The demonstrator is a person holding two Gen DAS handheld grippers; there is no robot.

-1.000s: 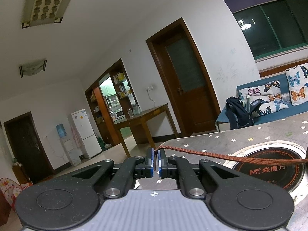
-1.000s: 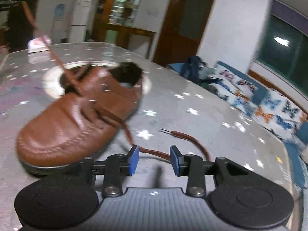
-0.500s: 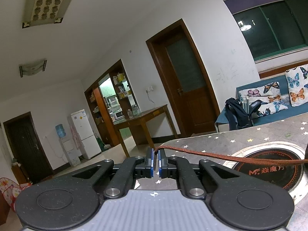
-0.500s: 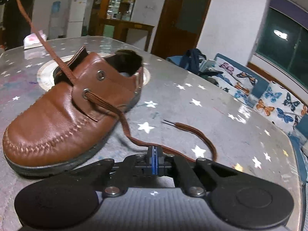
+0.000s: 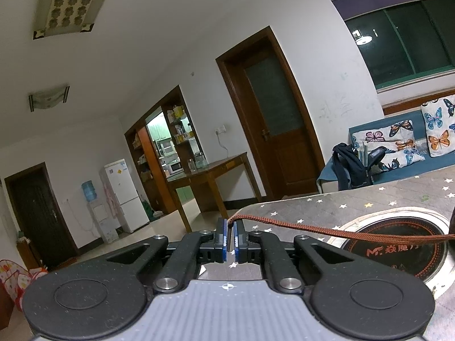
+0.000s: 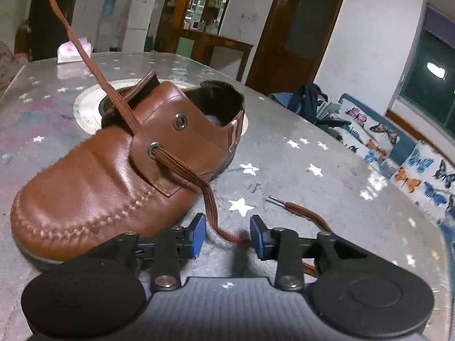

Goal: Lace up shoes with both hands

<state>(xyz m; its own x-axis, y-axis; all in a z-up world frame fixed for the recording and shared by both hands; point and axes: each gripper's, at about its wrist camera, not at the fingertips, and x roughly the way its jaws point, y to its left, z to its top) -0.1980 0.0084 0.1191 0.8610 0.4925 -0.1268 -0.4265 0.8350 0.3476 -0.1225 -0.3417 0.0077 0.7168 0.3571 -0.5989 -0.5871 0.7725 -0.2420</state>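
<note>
A brown leather shoe [image 6: 113, 184] lies on the star-patterned table [image 6: 327, 199], toe toward me in the right wrist view. Its brown lace [image 6: 182, 167] comes out of the lower eyelet [image 6: 155, 151] and drops to the table between my right gripper's [image 6: 227, 236] jaws. Those jaws are opening and the pads stand clear of the lace. The lace's free tip [image 6: 273, 199] rests just beyond. The upper eyelet [image 6: 180, 121] is empty. The lace's other half [image 5: 341, 231] runs taut from the shoe to my left gripper [image 5: 231, 237], which is shut on its end.
A round hob [image 5: 398, 244] is set into the table under the shoe's heel. A pink and white tissue pack [image 6: 74, 52] sits at the far table edge. A sofa with butterfly cushions [image 6: 398, 147] stands beyond the right edge.
My right gripper stood open a second ago, shut at the lace half a second ago, and stands open again now. The left gripper and its taut lace have not moved.
</note>
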